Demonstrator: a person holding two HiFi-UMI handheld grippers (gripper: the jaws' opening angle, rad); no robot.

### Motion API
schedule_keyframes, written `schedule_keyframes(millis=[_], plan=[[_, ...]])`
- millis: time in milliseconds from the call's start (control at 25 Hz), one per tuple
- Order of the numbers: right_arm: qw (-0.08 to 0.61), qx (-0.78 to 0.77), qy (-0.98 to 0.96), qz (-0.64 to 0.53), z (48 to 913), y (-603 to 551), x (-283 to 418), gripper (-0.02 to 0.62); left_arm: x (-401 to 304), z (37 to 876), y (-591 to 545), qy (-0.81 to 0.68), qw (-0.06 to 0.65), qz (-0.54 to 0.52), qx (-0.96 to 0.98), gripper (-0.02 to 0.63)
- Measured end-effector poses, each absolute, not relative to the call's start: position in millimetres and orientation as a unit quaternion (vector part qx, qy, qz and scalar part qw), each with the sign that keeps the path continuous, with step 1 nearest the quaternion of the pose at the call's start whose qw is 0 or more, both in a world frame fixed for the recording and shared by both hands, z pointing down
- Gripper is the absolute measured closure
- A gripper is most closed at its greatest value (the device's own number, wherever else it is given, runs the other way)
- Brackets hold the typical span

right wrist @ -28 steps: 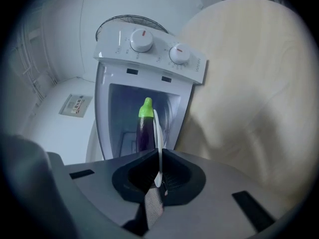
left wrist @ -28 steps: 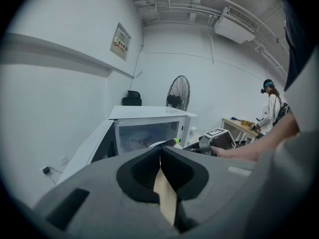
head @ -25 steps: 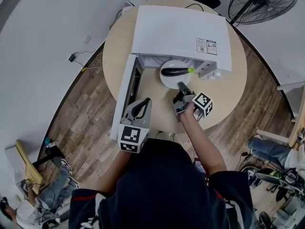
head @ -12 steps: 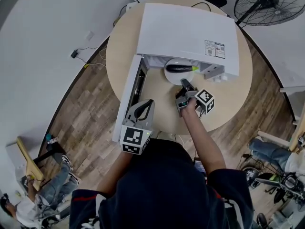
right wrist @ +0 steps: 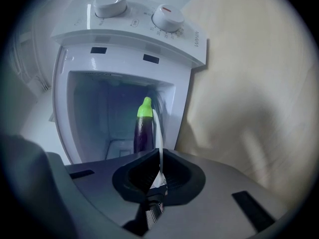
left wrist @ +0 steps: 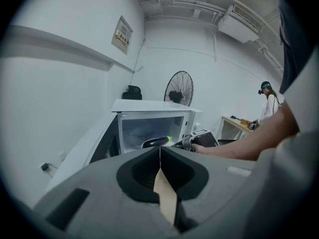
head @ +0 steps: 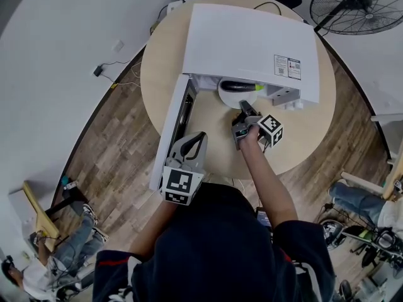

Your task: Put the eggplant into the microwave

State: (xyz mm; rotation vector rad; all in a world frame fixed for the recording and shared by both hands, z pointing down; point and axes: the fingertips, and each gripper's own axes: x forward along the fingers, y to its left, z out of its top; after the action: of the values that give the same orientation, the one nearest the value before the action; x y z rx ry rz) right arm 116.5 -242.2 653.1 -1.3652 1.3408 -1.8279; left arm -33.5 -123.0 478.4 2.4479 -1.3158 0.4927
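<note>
A dark purple eggplant (head: 239,86) with a green stem lies on a white plate (head: 228,97), half inside the open white microwave (head: 252,39). My right gripper (head: 243,114) is shut on the plate's near rim (right wrist: 158,131), just outside the opening. In the right gripper view the eggplant (right wrist: 143,131) points stem-first into the cavity. The microwave door (head: 170,134) hangs open to the left. My left gripper (head: 192,145) is shut on nothing, held low beside the door's free end. From the left gripper view the eggplant (left wrist: 155,142) shows in the opening.
The microwave stands on a round wooden table (head: 302,131). Two control knobs (right wrist: 168,17) sit on its panel, right of the opening. A floor fan (head: 356,2) stands beyond the table, and cables trail off its far left edge.
My right gripper has pushed the plate with the eggplant deeper under the microwave's top. The left gripper has barely moved.
</note>
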Motion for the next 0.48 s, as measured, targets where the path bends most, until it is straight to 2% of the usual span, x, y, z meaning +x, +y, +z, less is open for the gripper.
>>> schedule_keyframes(millis=[480], plan=[[0.245, -0.512, 0.493, -0.659, 654.1, -269.1, 113.4, 0.575, -31.9, 480.9, -124.3, -0.452, 0.174, 0.162, 0.860, 0.588]])
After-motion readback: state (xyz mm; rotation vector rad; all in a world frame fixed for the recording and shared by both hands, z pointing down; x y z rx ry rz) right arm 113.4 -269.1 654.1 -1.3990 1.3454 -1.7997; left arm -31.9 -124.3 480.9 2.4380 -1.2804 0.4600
